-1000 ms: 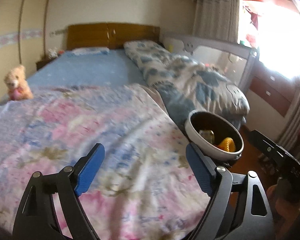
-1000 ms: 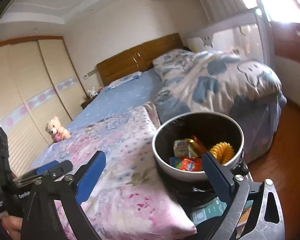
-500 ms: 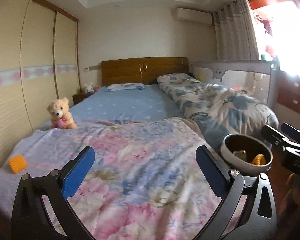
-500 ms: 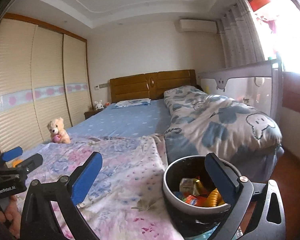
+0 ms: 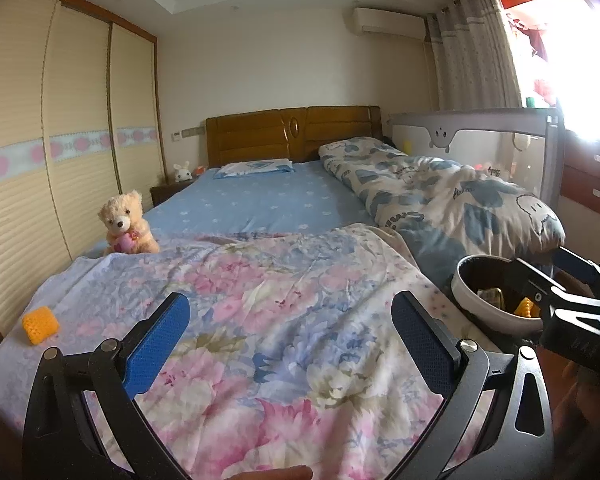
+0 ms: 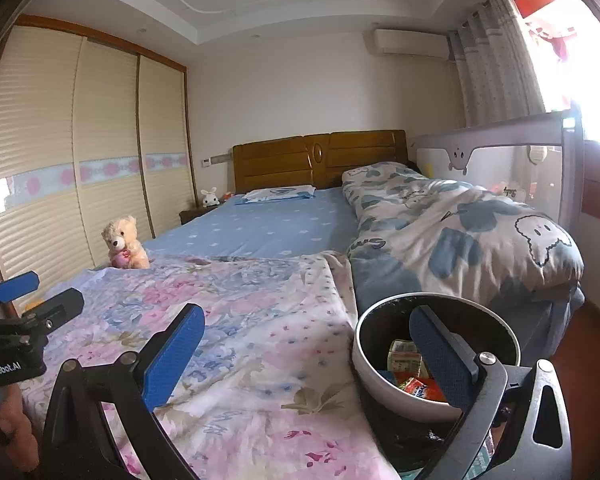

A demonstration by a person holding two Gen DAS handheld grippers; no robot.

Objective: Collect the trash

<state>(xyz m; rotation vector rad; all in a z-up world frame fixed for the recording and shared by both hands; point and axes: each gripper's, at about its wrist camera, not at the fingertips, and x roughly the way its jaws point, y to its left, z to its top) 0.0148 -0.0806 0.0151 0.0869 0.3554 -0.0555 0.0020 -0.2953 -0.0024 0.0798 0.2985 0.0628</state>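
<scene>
Across the bed (image 5: 260, 204), a floral quilt (image 5: 292, 320) covers the near end, and a blue-and-white cartoon duvet (image 5: 452, 200) is heaped along the right edge against a grey mesh bed rail (image 5: 472, 132). At the far end a small pillow (image 5: 256, 168) lies flat before the wooden headboard (image 5: 292, 136). A teddy bear (image 5: 126, 224) sits upright near the left edge, where the quilt meets the blue sheet.

Just off the bed's near right corner stands a round waste bin (image 6: 384, 384) with a white rim and a dark inside. It holds a pale printed carton (image 6: 404, 354), a red snack wrapper (image 6: 418, 388) and, seen from the left wrist, a yellow ribbed piece (image 5: 526, 307).

Near the bed's near left corner, a small yellow knobbly block (image 5: 40, 323) lies on the quilt, apart from everything else.

The left gripper (image 5: 290, 340) hangs over the quilt with its blue-padded jaws spread wide and nothing between them. The right gripper (image 6: 308, 348) is likewise wide open and empty; its right finger (image 6: 440, 356) overlaps the bin's mouth in view, and its left finger is over the quilt.
</scene>
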